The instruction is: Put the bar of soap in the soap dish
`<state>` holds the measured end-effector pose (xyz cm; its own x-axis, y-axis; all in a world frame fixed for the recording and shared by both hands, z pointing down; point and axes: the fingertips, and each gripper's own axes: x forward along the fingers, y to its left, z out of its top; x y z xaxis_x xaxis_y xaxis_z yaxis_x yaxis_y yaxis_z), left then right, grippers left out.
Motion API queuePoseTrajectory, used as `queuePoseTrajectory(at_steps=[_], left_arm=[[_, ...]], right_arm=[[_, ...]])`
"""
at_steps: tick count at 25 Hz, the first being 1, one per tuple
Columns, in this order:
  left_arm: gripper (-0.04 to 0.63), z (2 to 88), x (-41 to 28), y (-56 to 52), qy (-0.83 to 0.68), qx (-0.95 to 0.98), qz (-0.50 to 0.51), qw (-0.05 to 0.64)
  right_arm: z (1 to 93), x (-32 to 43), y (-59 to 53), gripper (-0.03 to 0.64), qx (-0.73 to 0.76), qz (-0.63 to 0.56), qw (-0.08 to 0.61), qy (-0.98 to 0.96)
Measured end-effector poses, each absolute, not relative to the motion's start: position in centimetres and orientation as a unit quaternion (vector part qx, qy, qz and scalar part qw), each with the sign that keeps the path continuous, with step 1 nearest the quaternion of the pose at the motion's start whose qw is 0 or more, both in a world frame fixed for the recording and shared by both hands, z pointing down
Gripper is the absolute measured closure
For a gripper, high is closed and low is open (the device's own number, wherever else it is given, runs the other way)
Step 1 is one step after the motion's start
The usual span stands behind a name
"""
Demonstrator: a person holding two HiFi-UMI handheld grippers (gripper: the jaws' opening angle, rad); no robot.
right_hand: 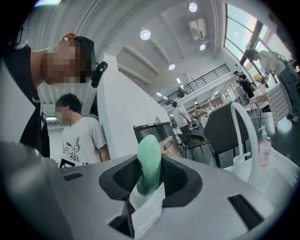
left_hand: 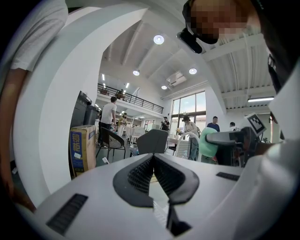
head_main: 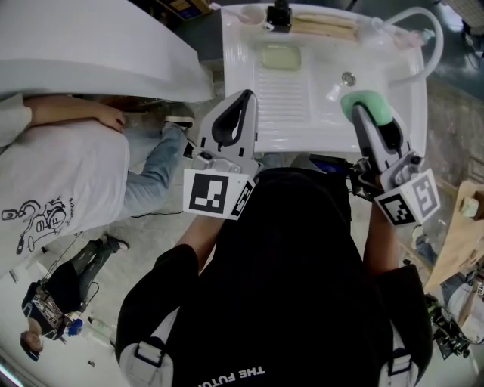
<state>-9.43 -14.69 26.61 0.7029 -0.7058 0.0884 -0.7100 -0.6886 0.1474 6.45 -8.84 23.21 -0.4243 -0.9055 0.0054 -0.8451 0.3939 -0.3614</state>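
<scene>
Your right gripper (head_main: pixel 364 115) is clamped on the green bar of soap (head_main: pixel 372 106), which stands on edge between the pads over the near right part of the white washbasin (head_main: pixel 249 113), near the drain (head_main: pixel 348 77). The pale green soap dish (head_main: pixel 280 57) sits on the basin's far ledge, well apart from the soap. Your left gripper (left_hand: pixel 153 161) has its jaws together on nothing, at the basin's near edge.

White counter (head_main: pixel 387 64) with a moulded basin, seen from above.
A pale green soap dish (head_main: pixel 280 57) sits at 10 o'clock, beyond the ribbed washboard (head_main: pixel 283 94) at 9; the drain (head_main: pixel 348 77) lies at 3, near centre. On the far edge a black fixture (head_main: pixel 280 15) stands at 11, a tan strip (head_main: pixel 325 27) lies at 12, and a white hose (head_main: pixel 437 38) arches over the 2 o'clock corner.
</scene>
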Motion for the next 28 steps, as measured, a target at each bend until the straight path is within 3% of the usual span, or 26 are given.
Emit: queuePoseTrajectory(at_steps=[28], left_arm=[[0.592, 25.4, -11.2, -16.0, -0.377, 0.922, -0.013, 0.083]], right_arm=[[21.6, 4.2, -10.4, 0.489, -0.528, -0.143, 0.093, 0.832]])
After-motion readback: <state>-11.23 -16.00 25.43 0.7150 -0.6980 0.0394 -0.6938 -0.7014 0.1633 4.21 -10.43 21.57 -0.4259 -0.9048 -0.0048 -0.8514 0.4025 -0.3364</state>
